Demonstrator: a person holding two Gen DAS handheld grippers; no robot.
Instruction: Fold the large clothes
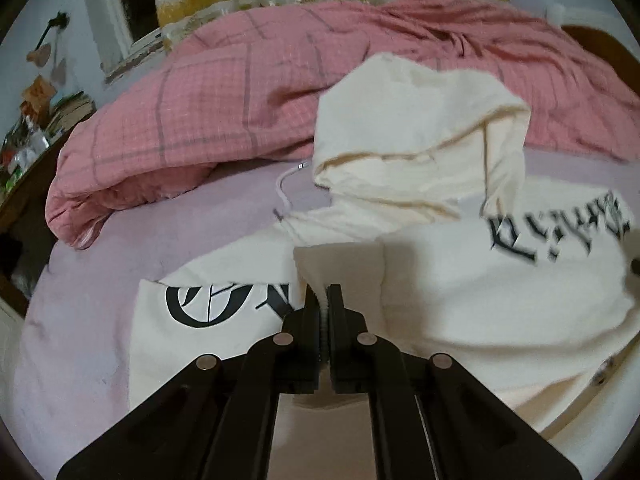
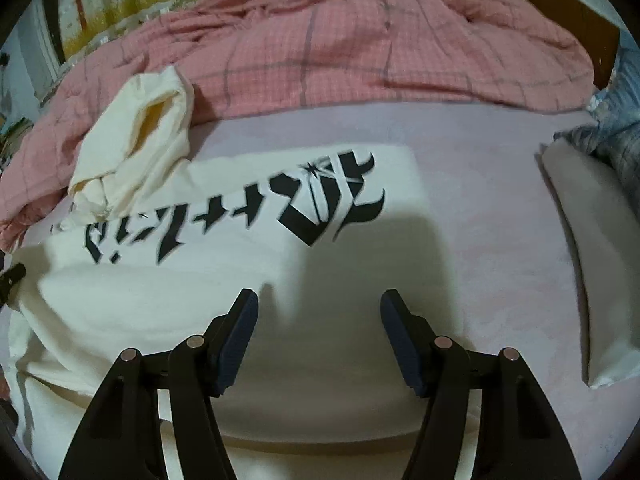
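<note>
A cream hoodie [image 1: 460, 292] with black gothic lettering lies on a lilac bed sheet [image 1: 100, 300]. Its hood [image 1: 416, 140] points toward the far side and a white drawstring [image 1: 284, 192] trails left of it. My left gripper [image 1: 323, 292] is shut on a fold of the hoodie's cream fabric and holds it raised over the body. In the right wrist view the hoodie [image 2: 224, 256] spreads left of centre, with its hood [image 2: 140, 140] at far left. My right gripper [image 2: 319, 300] is open and empty above the hoodie's right part.
A pink checked duvet [image 1: 224, 120] is bunched along the far side of the bed, also in the right wrist view [image 2: 360, 40]. A cream pillow [image 2: 592, 264] lies at the right. A cluttered wooden shelf [image 1: 24, 152] stands at the left.
</note>
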